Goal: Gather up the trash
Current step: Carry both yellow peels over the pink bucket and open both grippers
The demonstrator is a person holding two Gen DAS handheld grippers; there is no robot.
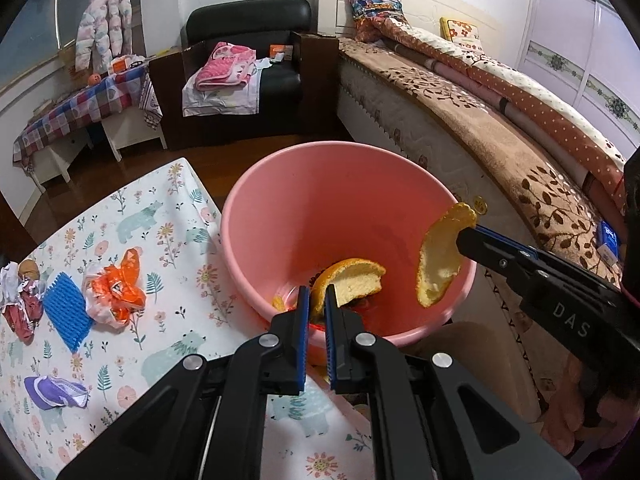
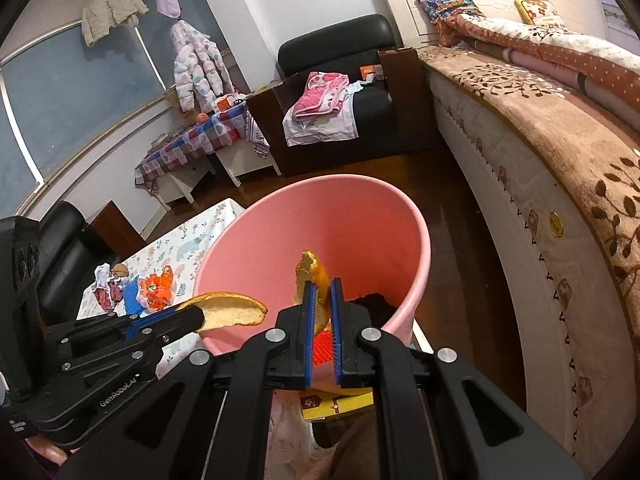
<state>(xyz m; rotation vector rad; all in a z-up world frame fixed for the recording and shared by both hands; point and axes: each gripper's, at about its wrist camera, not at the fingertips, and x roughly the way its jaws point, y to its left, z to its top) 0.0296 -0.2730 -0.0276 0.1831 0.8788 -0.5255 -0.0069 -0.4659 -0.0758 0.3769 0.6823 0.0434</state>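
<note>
A pink bucket [image 1: 320,200] [image 2: 352,224] stands at the corner of a table with a floral cloth [image 1: 168,240]. My left gripper [image 1: 317,296] [image 2: 198,316] is shut on a curved piece of orange peel [image 1: 352,280] [image 2: 232,312] above the bucket's near rim. Coming in from the right, my right gripper [image 2: 323,292] [image 1: 464,236] is shut on a second orange peel [image 2: 314,276] [image 1: 438,260], held over the bucket's mouth. Scraps lie dimly at the bucket's bottom. On the cloth lie an orange wrapper [image 1: 116,288] [image 2: 156,292], a crumpled red-and-white wrapper [image 1: 20,304] and a purple wrapper [image 1: 54,390].
A blue ridged pad [image 1: 66,312] and a brown nut-like object [image 1: 29,268] also lie on the cloth. A bed [image 1: 500,128] runs along the right, close to the bucket. A black armchair [image 1: 248,20] and a plaid-covered side table [image 1: 76,108] stand behind. A yellow box [image 2: 336,404] lies below the bucket.
</note>
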